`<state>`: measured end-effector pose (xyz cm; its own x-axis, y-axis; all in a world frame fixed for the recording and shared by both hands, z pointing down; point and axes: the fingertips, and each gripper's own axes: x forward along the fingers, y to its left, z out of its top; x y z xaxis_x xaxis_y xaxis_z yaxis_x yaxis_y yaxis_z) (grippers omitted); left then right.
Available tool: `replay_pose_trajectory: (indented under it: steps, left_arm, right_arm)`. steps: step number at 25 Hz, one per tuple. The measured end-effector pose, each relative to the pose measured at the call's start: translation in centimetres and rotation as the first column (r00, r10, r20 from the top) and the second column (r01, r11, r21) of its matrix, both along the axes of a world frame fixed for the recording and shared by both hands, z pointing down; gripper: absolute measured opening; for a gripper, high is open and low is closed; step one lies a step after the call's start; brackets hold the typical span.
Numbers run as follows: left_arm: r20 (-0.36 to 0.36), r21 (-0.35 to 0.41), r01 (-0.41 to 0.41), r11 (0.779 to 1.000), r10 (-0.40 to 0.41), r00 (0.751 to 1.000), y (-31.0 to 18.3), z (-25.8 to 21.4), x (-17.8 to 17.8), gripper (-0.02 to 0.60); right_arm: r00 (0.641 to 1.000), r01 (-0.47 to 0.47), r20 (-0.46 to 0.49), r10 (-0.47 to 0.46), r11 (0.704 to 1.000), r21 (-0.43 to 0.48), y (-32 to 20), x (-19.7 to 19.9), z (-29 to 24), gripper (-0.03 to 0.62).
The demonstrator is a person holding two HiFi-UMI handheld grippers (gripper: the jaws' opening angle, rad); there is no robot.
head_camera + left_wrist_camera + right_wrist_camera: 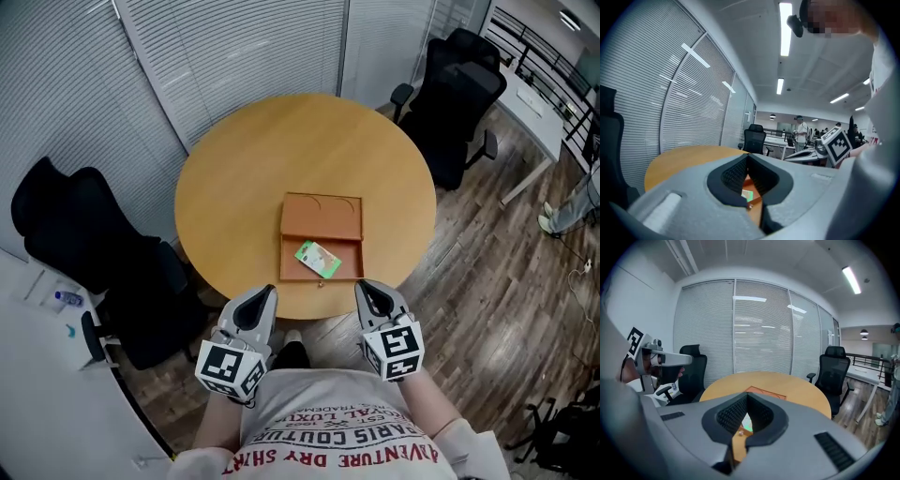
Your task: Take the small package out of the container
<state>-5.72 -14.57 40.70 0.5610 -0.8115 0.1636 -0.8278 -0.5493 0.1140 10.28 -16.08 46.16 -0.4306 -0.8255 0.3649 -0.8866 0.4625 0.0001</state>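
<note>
Nothing is done yet: the small package (318,260) lies in the open container (322,214) mid-bench (234,178), at twelve o'clock from my left gripper (266,292) and right gripper (362,286). Both sets of fingers (732,416) are pressed together, empty.

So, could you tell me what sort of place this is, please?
Most likely an office meeting room: a round wooden table with black office chairs beside it, slatted blinds along the walls, and ceiling strip lights.
</note>
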Motion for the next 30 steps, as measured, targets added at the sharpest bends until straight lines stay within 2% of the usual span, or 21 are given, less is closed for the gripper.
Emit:
replay_pose_trajectory:
  steps: [5,10,19,21,24,26,30]
  left_arm:
    - [0.004,-0.011,-0.07,0.998,0.07,0.998,-5.5,0.0,-2.5,0.012]
    - [0.008,-0.036,-0.096,0.995,0.097,0.995,-8.9,1.2,-4.5,0.012]
    - [-0.006,-0.079,-0.05,0.996,0.05,0.999,-11.5,4.0,-4.7,0.012]
    - [-0.014,-0.094,-0.019,0.995,0.018,1.0,-11.9,4.6,-4.9,0.012]
    - [-0.041,-0.11,0.021,0.994,-0.025,0.999,-12.4,5.4,-5.5,0.012]
    - [-0.05,-0.119,0.034,0.992,-0.041,0.998,-12.6,6.0,-5.4,0.012]
    - [-0.004,-0.155,0.047,0.987,-0.048,0.999,-12.5,7.9,-4.9,0.012]
  right_arm:
    - [0.998,-0.07,-0.005,0.07,0.997,-0.009,-4.5,-2.2,0.0,0.006]
    - [0.995,-0.102,-0.018,0.101,0.992,-0.068,-7.5,-3.3,1.7,0.007]
    - [0.996,0.035,-0.071,-0.051,0.978,-0.207,-10.7,-5.1,6.0,0.008]
    - [0.99,0.076,-0.093,-0.104,0.962,-0.261,-11.2,-5.3,7.9,0.008]
    - [0.968,0.177,-0.102,-0.229,0.913,-0.368,-11.0,-6.6,10.9,0.017]
    - [0.944,0.237,-0.117,-0.31,0.878,-0.417,-10.8,-7.3,12.7,0.128]
    - [0.898,0.267,-0.188,-0.396,0.835,-0.481,-11.4,-7.5,16.7,0.234]
